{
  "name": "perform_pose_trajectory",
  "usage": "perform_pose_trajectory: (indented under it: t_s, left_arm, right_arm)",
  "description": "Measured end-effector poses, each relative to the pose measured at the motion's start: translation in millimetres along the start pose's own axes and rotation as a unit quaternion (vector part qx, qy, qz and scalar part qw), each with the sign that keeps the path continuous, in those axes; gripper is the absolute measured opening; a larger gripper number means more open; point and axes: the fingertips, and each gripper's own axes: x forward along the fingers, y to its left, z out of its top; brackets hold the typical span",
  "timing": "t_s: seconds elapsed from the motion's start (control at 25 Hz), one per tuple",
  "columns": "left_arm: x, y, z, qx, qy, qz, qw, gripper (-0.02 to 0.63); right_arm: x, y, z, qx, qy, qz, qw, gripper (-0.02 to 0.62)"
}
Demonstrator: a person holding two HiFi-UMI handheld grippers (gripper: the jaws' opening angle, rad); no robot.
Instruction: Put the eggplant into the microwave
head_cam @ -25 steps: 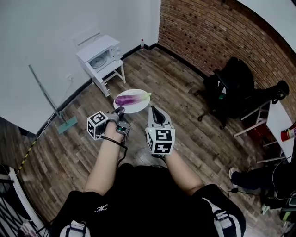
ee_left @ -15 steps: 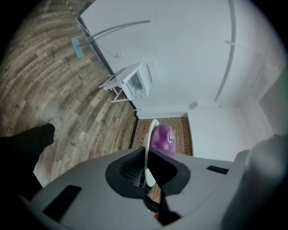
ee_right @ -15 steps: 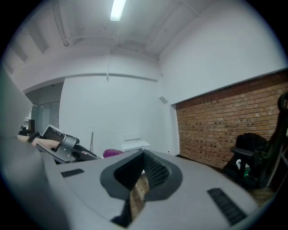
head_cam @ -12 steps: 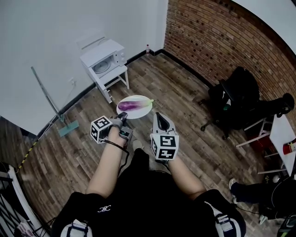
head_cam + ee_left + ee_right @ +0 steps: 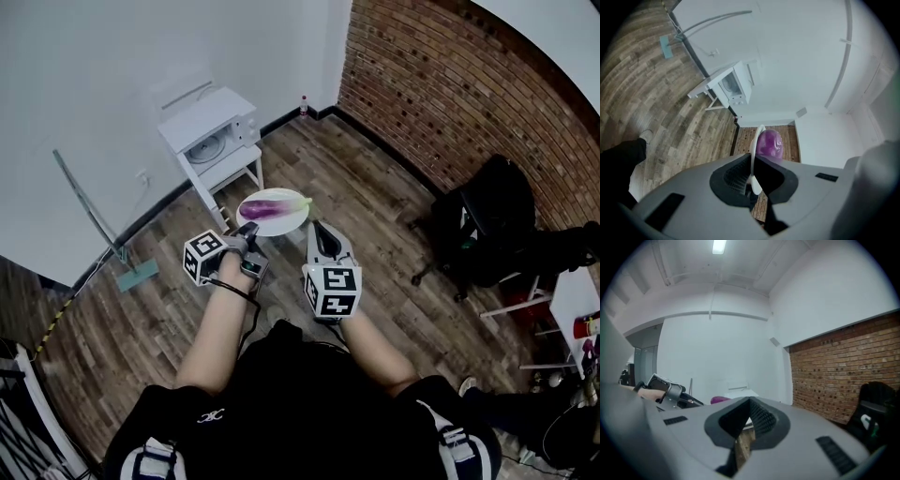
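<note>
A purple eggplant (image 5: pixel 267 202) lies on a white plate (image 5: pixel 285 221) carried above the wooden floor. My left gripper (image 5: pixel 248 228) is shut on the plate's near rim. In the left gripper view the rim (image 5: pixel 753 154) runs edge-on between the jaws, with the eggplant (image 5: pixel 768 144) behind it. My right gripper (image 5: pixel 319 231) is level beside the plate's right edge, shut and holding nothing; the eggplant (image 5: pixel 719 400) shows to the left of its jaws. The white microwave (image 5: pixel 214 127) sits on a small white table (image 5: pixel 230 169) against the wall ahead, also visible in the left gripper view (image 5: pixel 733 86).
A long-handled floor tool (image 5: pixel 94 220) leans on the wall at the left. A black chair (image 5: pixel 487 230) stands by the brick wall (image 5: pixel 441 84) on the right. A small bottle (image 5: pixel 303 100) stands in the far corner.
Both grippers and the plate with the eggplant have moved forward together toward the microwave table. The left grip on the rim is unchanged, and the chair has slid further right in view.
</note>
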Motion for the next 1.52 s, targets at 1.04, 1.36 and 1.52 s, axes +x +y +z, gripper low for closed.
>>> perform_pose_trajectory:
  t_s: [1.04, 1.36, 1.52]
  left_arm:
    - [163, -27, 190, -0.022, -0.04, 0.009, 0.9989, 0.018]
    - [239, -40, 261, -0.051, -0.113, 0.007, 0.9922, 0.018]
    - [273, -50, 297, -0.062, -0.16, -0.015, 0.9851, 0.018]
  right_arm:
    - [276, -6, 17, 0.017, 0.045, 0.054, 0.997, 0.005]
    - [413, -18, 42, -0.007, 0.054, 0.138, 0.989, 0.006]
    - [480, -18, 53, -0.021, 0.058, 0.197, 0.978, 0.006]
